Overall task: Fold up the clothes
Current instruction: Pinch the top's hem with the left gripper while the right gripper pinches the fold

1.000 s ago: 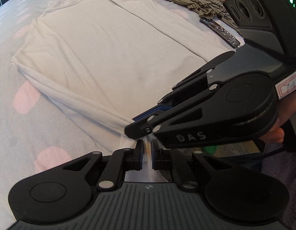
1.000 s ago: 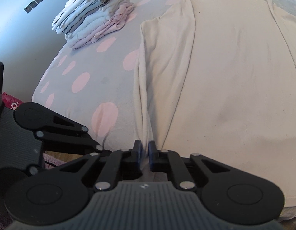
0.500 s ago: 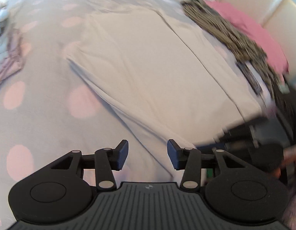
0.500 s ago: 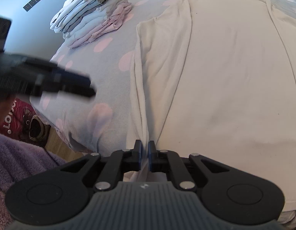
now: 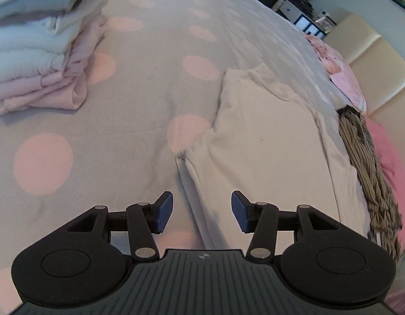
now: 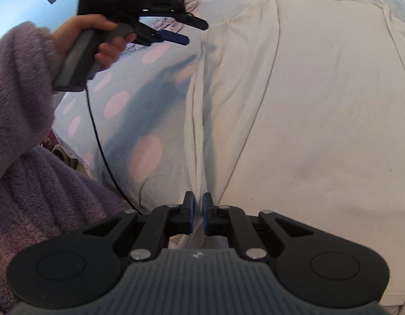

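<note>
Since a second ago the left gripper (image 5: 201, 211) has let go of the shirt's hem, swung away from the right gripper (image 6: 198, 216) and now hangs above the shirt's side edge, jaws wide apart with nothing between them; in the right wrist view it sits at upper left, held by a hand (image 6: 97, 40) in a fuzzy purple sleeve (image 6: 21, 99).

The bed (image 5: 118, 120), grey with pink dots, fills both views. The cream shirt (image 6: 307, 99) lies flat on it, sides folded in, filling the centre and right of the right wrist view. A stack of folded clothes (image 5: 37, 42) sits at upper left of the left wrist view, and a striped garment (image 5: 370, 173) at right. The right gripper, bottom centre, is clamped on the shirt's near-left hem.
</note>
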`<state>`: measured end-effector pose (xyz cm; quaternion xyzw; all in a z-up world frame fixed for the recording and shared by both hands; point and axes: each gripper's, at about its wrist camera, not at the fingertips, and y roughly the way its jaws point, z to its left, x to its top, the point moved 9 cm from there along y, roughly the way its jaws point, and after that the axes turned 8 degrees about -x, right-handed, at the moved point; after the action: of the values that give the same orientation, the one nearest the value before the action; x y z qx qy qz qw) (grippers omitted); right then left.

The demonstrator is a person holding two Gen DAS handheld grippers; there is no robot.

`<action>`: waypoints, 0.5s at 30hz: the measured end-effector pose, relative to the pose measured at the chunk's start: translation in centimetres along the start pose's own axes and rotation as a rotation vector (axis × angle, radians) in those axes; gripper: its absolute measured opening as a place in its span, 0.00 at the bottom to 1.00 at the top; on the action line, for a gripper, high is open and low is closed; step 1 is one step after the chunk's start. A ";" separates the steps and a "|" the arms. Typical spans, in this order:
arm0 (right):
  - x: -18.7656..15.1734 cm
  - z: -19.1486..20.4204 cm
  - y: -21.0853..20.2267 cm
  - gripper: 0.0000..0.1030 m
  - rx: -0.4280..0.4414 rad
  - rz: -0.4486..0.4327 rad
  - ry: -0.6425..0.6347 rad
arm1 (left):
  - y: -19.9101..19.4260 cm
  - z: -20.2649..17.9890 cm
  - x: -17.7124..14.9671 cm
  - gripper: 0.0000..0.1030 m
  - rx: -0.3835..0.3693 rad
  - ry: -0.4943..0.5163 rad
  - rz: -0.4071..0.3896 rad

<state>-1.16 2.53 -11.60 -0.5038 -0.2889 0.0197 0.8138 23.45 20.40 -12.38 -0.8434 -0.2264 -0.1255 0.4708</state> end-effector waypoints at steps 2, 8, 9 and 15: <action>-0.1 0.0 0.0 0.08 0.015 0.003 -0.003 | 1.2 0.7 0.1 0.43 0.012 -0.019 0.013; -0.1 0.5 -0.7 0.08 0.062 -0.013 -0.001 | 2.3 -0.6 0.9 0.07 -0.045 -0.007 -0.010; 0.0 0.6 -0.9 0.08 0.068 -0.017 0.003 | 2.1 -1.2 1.1 0.03 -0.050 0.009 -0.023; -0.4 0.1 -3.2 0.08 0.108 -0.043 0.055 | 0.7 -6.9 2.8 0.03 -0.075 0.134 -0.086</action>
<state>-2.40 0.90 -9.12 -0.4529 -0.2758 0.0039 0.8478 26.23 14.96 -8.10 -0.8396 -0.2256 -0.2102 0.4472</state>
